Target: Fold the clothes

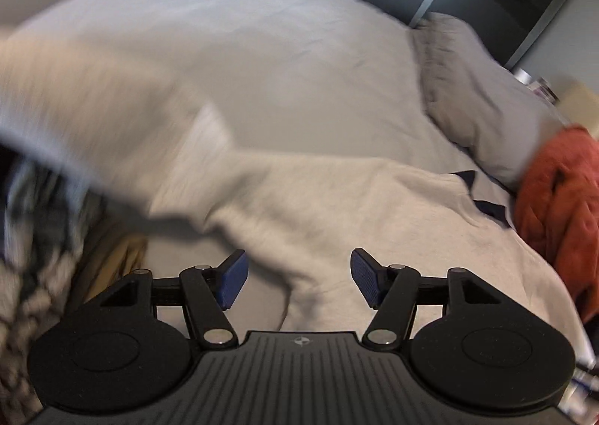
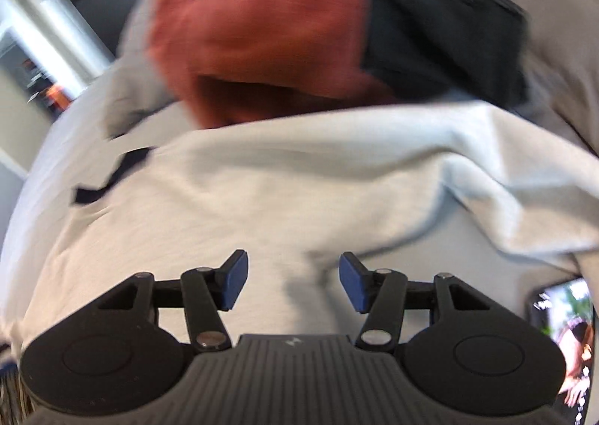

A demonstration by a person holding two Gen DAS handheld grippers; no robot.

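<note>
Here, both tongs, left [image 1: 298, 279] and right [image 2: 293, 281], gape empty over a pale grey sweatshirt [image 2: 262, 200] on the bed [image 1: 262, 69]; rust-red garment [image 2: 254, 32] beyond.

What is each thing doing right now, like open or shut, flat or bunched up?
Left gripper: open, holding nothing.
Right gripper: open, holding nothing.
Light grey garment: spread on the bed, wrinkled, one edge turned over.
Rust-red garment: bunched in a heap.
Black garment: crumpled beside the red one.
Pillow: lying on the bed, rumpled.
Phone: screen lit.
</note>
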